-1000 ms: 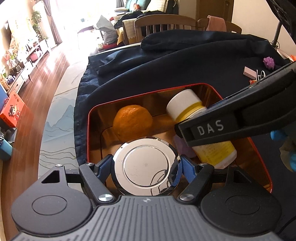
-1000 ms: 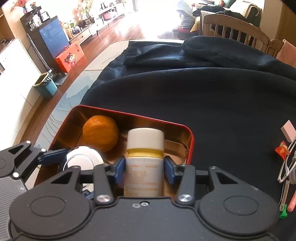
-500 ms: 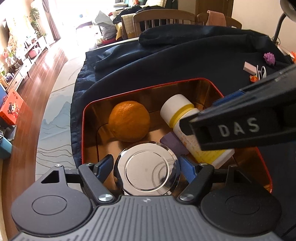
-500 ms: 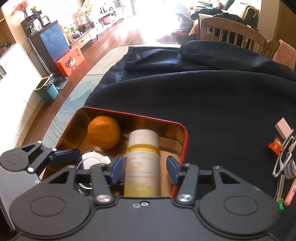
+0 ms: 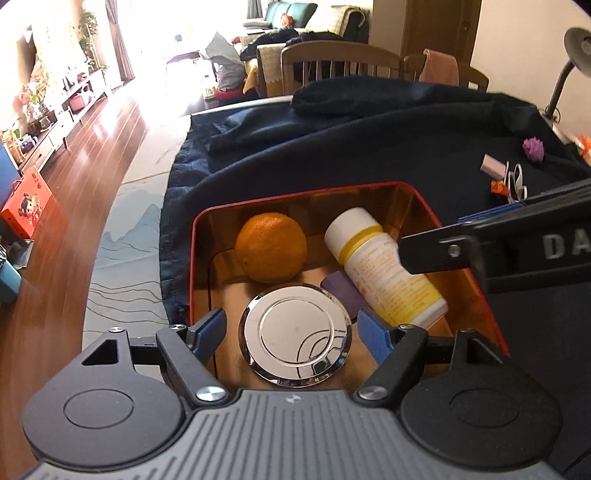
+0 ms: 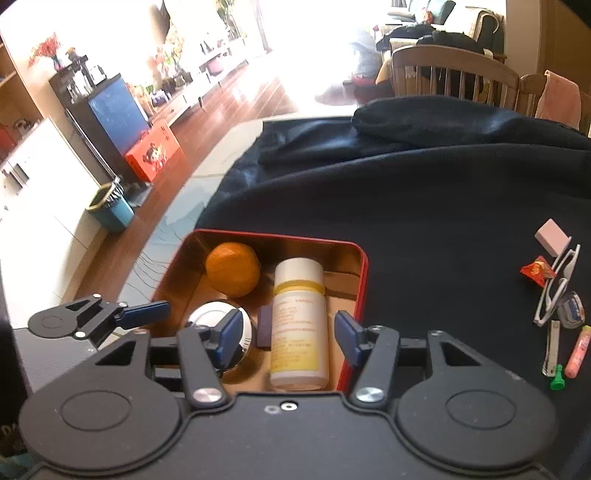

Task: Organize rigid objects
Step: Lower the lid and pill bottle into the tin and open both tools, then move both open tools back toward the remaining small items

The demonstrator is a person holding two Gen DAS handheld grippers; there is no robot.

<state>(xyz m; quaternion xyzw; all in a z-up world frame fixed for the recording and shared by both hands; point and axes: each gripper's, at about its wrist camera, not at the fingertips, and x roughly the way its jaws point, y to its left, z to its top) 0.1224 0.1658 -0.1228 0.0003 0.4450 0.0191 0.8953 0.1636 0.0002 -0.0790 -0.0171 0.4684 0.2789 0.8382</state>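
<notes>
The red-rimmed metal tin [image 5: 413,192] on the dark blue cloth [image 6: 443,206] held a round orange [image 5: 271,251], a white bottle with a yellow band [image 6: 299,317] lying down, and a shiny chrome disc [image 5: 295,336]. The left gripper [image 5: 291,330] stood spread around the disc without touching it; the right gripper [image 6: 286,334] stood spread either side of the bottle.

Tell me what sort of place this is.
Most likely a home's open living and dining room. A wooden dining chair stands behind the cloth-covered table, a sofa sits farther back, and a low cabinet with plants runs along the wooden floor.
</notes>
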